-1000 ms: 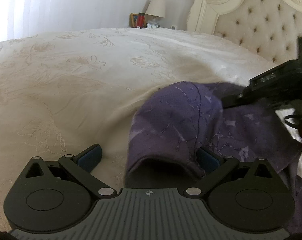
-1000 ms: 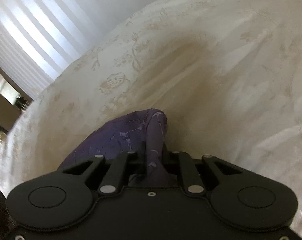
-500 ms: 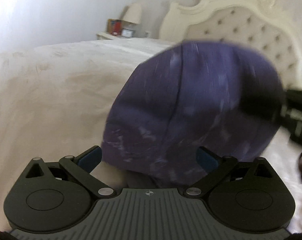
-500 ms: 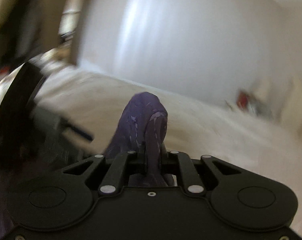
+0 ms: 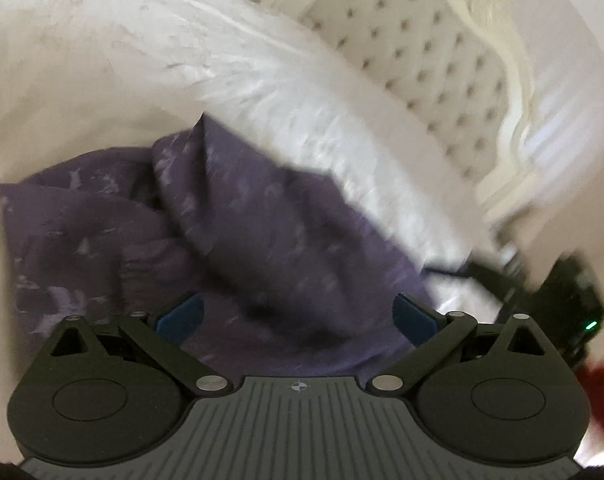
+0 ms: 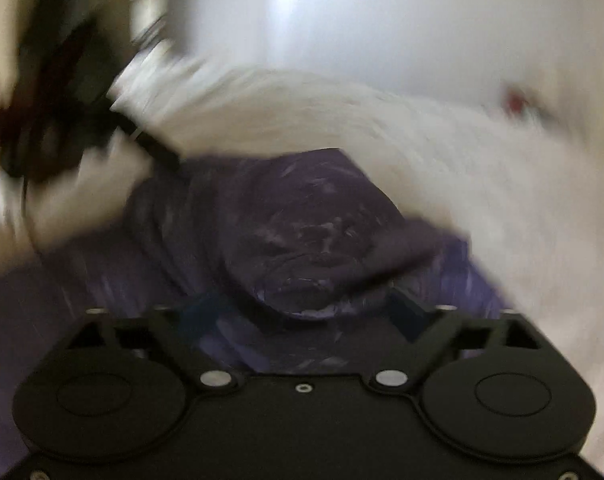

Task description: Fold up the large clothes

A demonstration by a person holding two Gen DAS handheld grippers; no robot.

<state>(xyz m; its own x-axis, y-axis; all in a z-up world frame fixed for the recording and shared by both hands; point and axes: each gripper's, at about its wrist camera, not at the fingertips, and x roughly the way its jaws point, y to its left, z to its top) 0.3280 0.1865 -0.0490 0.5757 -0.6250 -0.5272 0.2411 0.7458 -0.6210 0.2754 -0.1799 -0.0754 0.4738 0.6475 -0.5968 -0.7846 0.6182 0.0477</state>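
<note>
So the purple garment (image 5: 262,240) is lying in a rumpled heap on the bed (image 5: 82,80), on the cream bedspread, with a tufted headboard (image 5: 421,60) behind it. One layer is flopped over another, so it reads like a fold that's been laid down but not tidied – the top flap is bunched and creased rather than flat.

Left gripper (image 5: 298,316): jaws spread wide, blue pads well apart, nothing pinched. The fabric sits under and ahead of it, between the pads in the view, but they aren't pressing on it. My guess is it's released so the cloth can settle on the mattress instead of being dragged along.

Right gripper (image 6: 302,316): jaws are opening right now, and the garment's bunched edge sits between them without being squeezed. That makes sense if the corner it carried is meant to land on top of the lower layer – letting go over the pile is how the fold stays put.

The right wrist view is heavily smeared, so fine detail is a loss there. Something dark sits at its left edge, probably the other gripper, but I can't say for sure.

Judging by how lumpy the pile is, I'd say the fold is only partway – it probably needs smoothing next.
</note>
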